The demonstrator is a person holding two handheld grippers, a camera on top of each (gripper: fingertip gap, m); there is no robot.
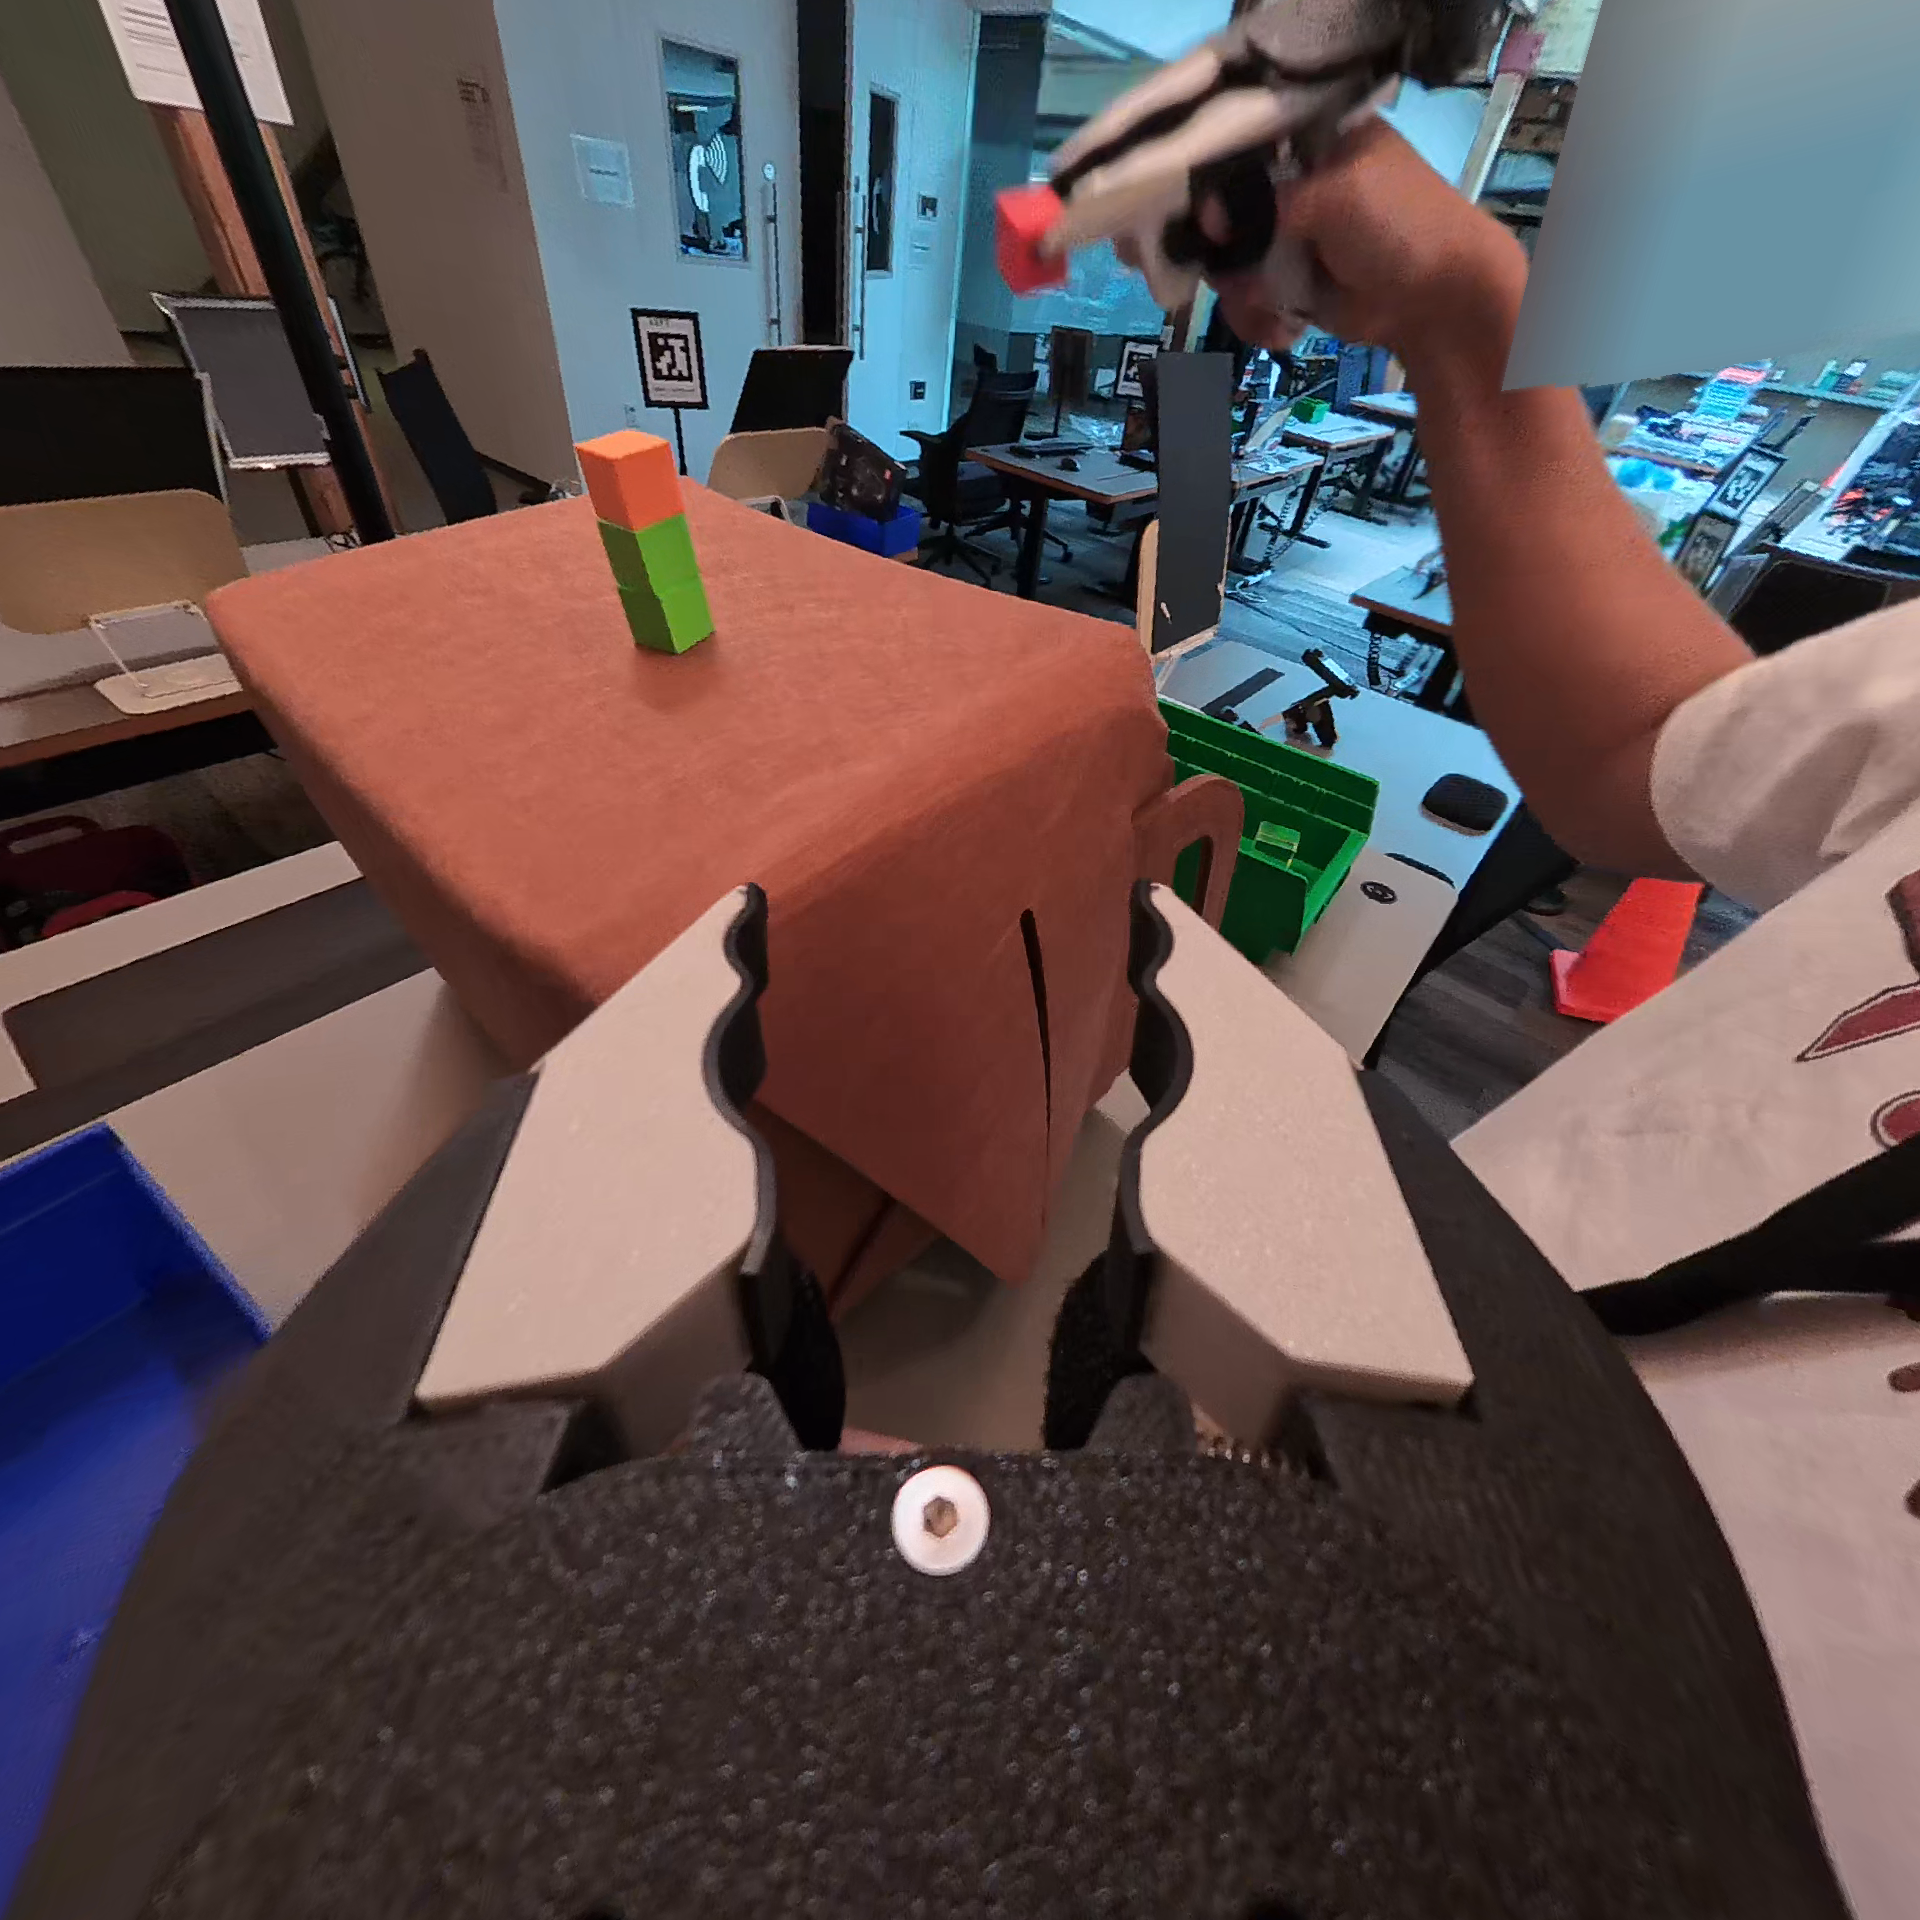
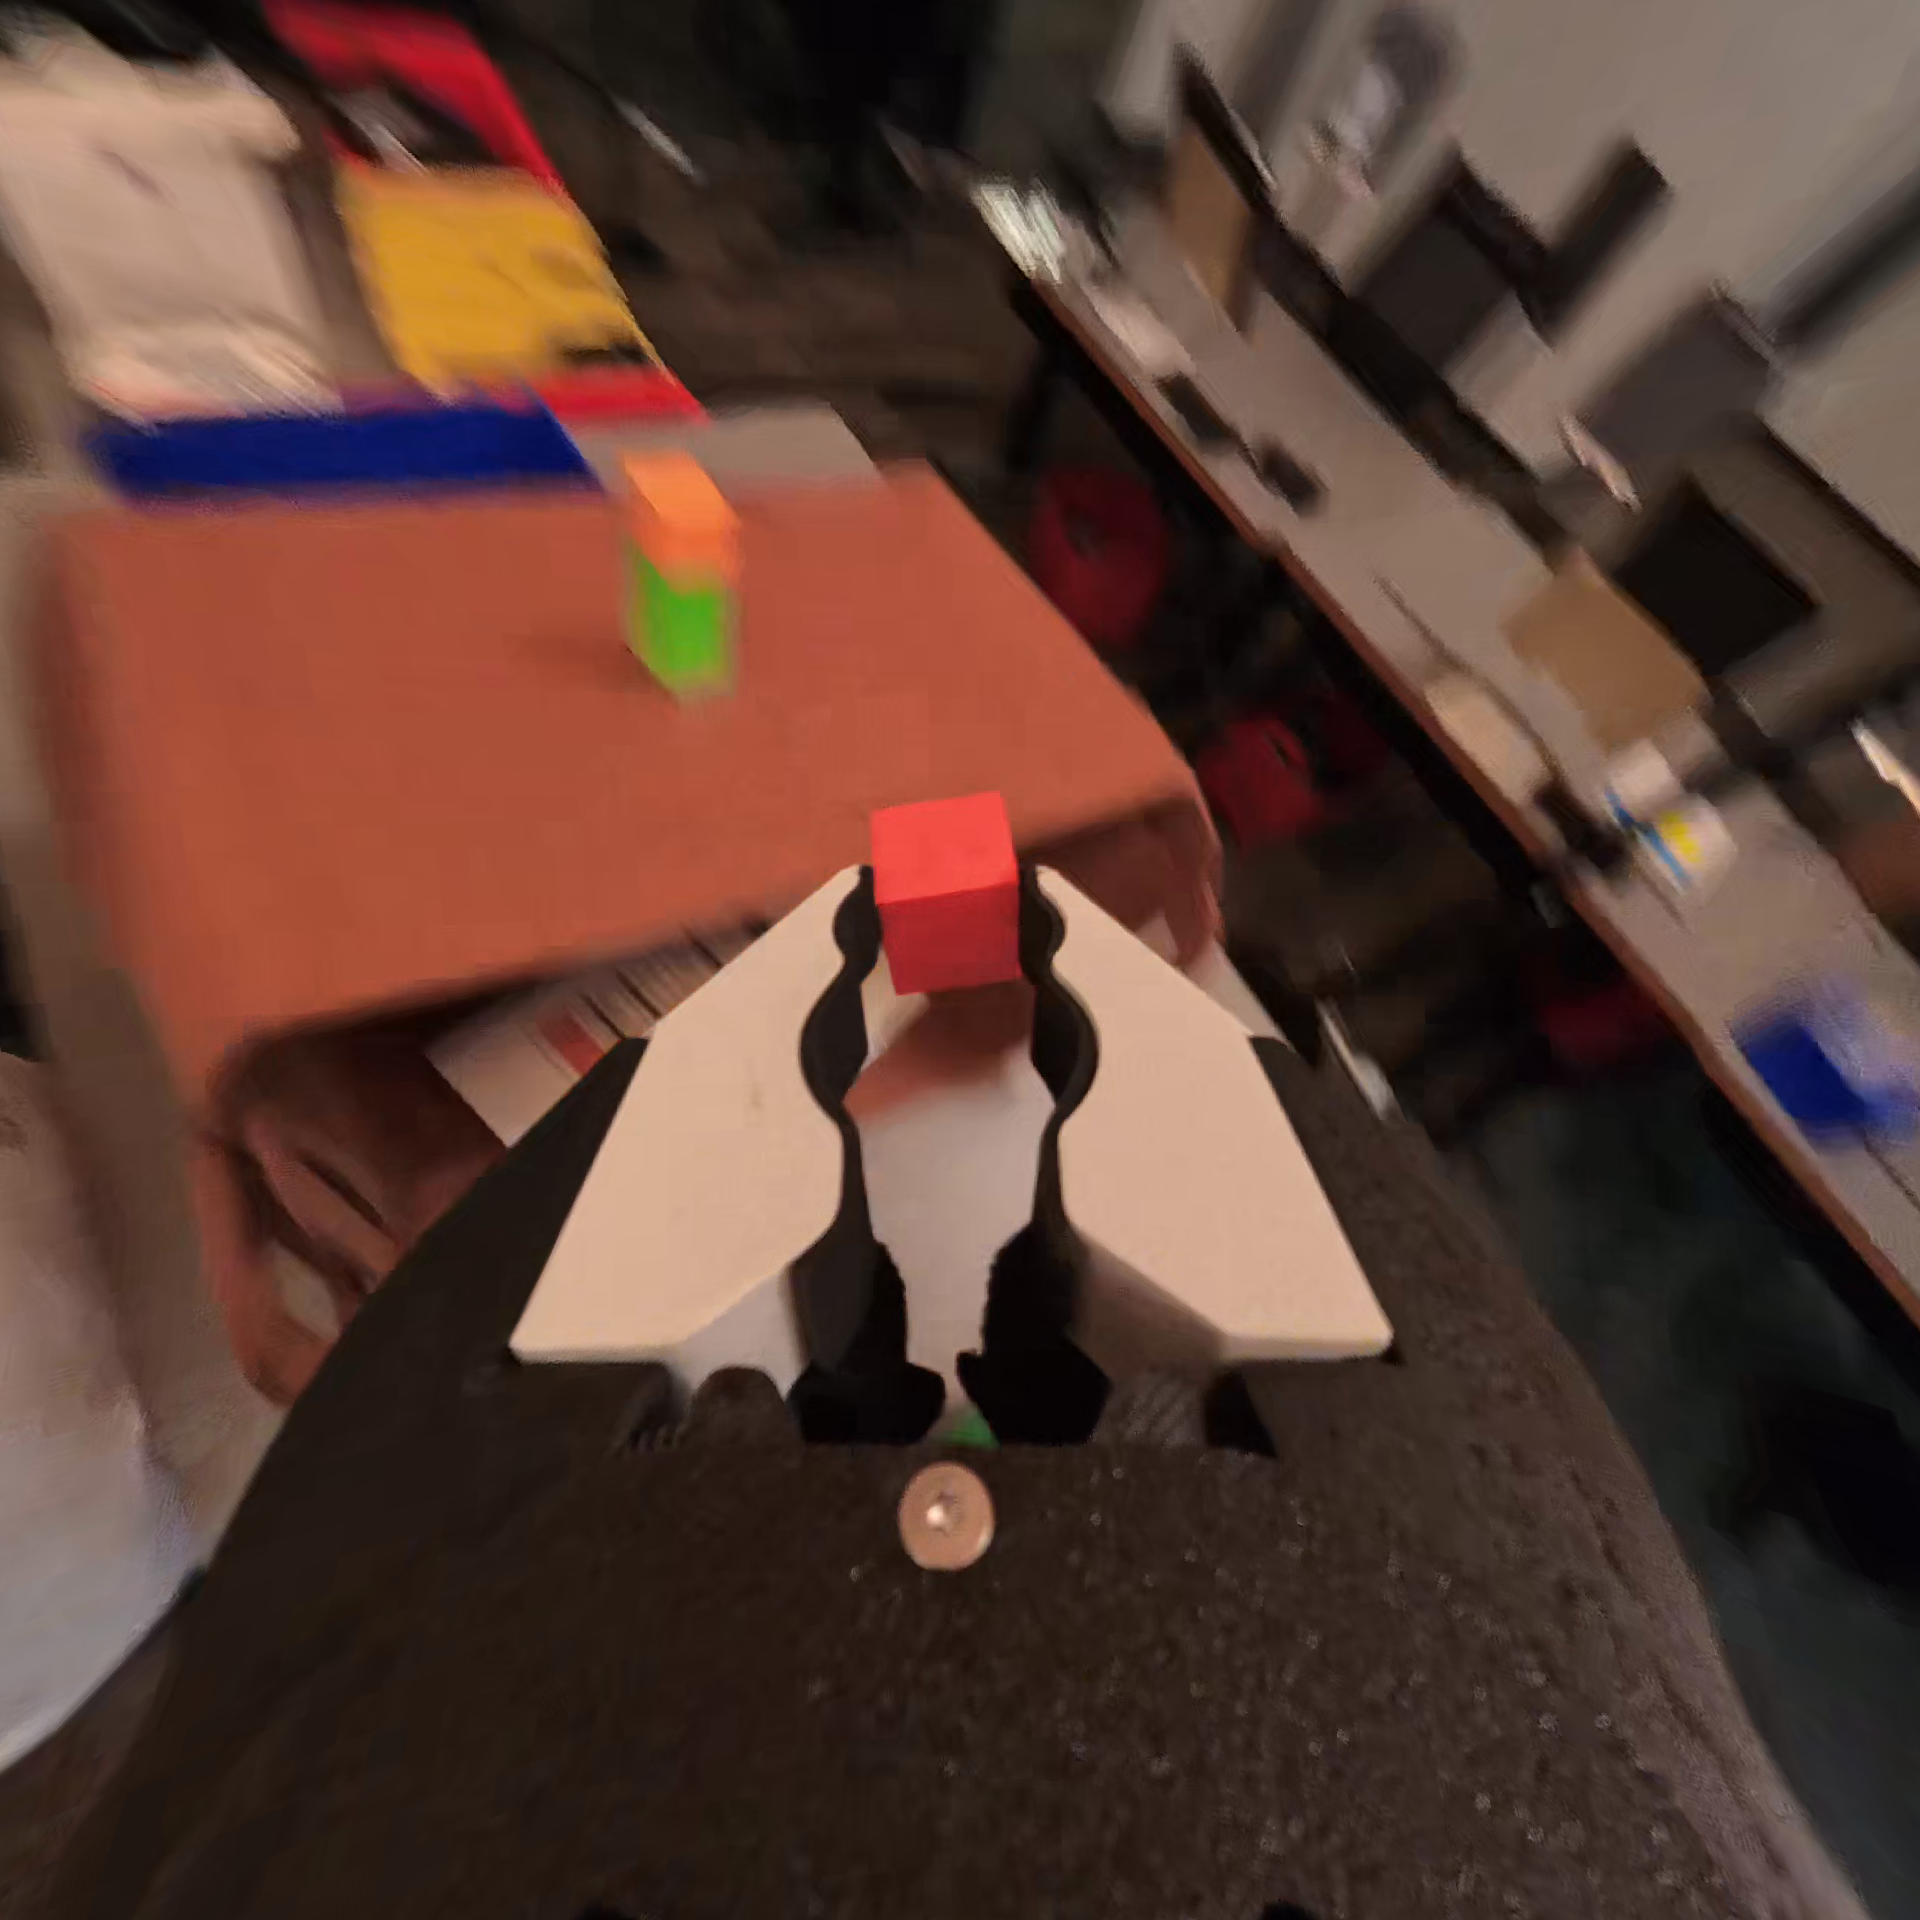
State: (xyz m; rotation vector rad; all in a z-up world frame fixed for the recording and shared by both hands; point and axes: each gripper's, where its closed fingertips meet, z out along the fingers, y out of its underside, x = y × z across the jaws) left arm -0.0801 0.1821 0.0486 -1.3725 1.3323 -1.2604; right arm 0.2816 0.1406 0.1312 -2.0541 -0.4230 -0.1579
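Note:
A stack of blocks stands on a brown cloth-covered box (image 1: 623, 810): an orange block (image 1: 629, 478) on top of two green blocks (image 1: 660, 587). My right gripper (image 2: 948, 883) is shut on a red block (image 2: 945, 904) and holds it in the air, above and to the near side of the box (image 2: 416, 748). In the left wrist view that gripper (image 1: 1055, 223) and red block (image 1: 1027, 239) show high at the upper right, held by a hand. My left gripper (image 1: 948, 904) is open and empty, low in front of the box's near corner. The stack (image 2: 681, 582) is blurred in the right wrist view.
A blue bin (image 1: 94, 1382) sits at my lower left. A green bin (image 1: 1278, 831) stands right of the box. The person's arm (image 1: 1558, 623) and white shirt (image 1: 1766, 1143) fill the right side. Desks and chairs (image 1: 1091, 468) stand behind.

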